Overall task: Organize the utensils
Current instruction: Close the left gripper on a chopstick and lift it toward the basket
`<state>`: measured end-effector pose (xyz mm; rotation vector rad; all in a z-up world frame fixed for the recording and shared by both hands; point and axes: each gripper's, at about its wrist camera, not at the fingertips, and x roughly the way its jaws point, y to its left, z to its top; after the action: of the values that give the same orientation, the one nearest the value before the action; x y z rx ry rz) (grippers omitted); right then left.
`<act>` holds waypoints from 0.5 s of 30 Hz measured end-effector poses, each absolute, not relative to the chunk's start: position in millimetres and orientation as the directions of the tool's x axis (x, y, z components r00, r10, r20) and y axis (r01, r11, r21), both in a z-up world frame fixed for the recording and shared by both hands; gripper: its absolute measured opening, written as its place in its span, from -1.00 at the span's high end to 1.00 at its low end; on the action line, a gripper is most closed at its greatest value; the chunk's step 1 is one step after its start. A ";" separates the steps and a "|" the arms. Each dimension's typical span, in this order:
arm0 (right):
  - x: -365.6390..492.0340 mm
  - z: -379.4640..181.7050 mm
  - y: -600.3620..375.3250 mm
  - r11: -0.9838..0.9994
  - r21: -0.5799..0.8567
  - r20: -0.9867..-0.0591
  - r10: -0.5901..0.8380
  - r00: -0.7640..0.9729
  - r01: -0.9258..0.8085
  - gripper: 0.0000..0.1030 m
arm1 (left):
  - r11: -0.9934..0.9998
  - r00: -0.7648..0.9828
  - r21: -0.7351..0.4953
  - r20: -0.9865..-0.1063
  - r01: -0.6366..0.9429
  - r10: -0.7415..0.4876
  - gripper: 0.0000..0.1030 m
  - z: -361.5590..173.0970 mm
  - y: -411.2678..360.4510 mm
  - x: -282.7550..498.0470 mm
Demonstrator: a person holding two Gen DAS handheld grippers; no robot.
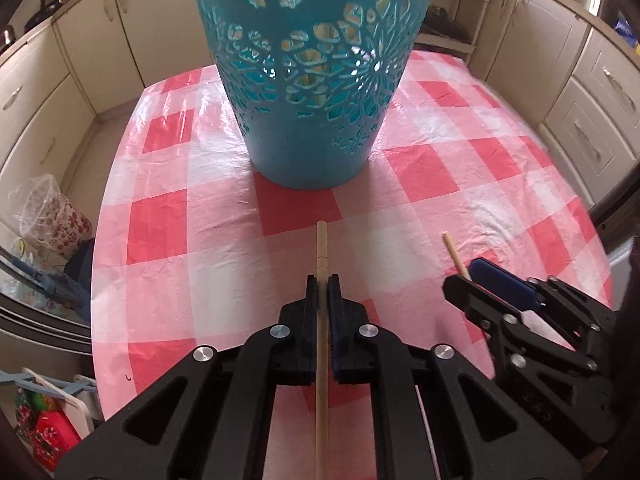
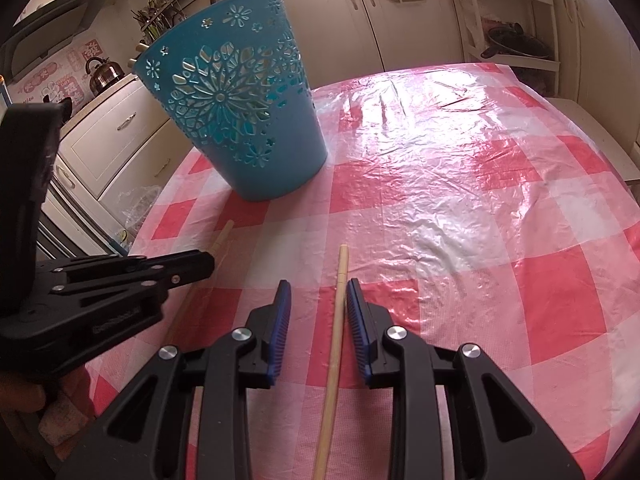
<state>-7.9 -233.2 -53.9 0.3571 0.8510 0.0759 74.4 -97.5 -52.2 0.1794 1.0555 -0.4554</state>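
The left gripper is clamping its ridged jaws on one slender wooden chopstick. The right gripper is straddling a second chopstick, jaws wide, near the perforated turquoise plastic basket standing on the glossy checked worktop.

Left hand-held gripper: jaws drawn close together, blue pads pressing both sides of a chopstick that runs lengthwise between the fingers and pokes out past the tips. Held low, pointing forward.

Right hand-held gripper: jaws parted, clear gap either side of a second chopstick, pads not touching it. Held low, angled forward, just beside the left one, tips roughly level with it.
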 end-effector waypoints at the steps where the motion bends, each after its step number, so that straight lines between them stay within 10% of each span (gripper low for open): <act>1: -8.5 -53.8 -232.5 0.938 0.337 -0.722 0.206 0.661 0.076 0.44 | 0.880 0.406 -0.114 -0.855 0.461 -0.324 0.91 -43.5 -91.9 69.0; 15: -9.8 -53.1 -228.4 0.945 0.319 -0.724 0.191 0.663 0.077 0.43 | 0.756 0.620 -0.333 -0.435 0.563 -0.653 0.90 141.2 -73.1 73.8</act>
<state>-9.8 -228.4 -53.1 0.3385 0.8480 0.0659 73.8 -73.1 141.2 -0.1698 0.5670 -0.7028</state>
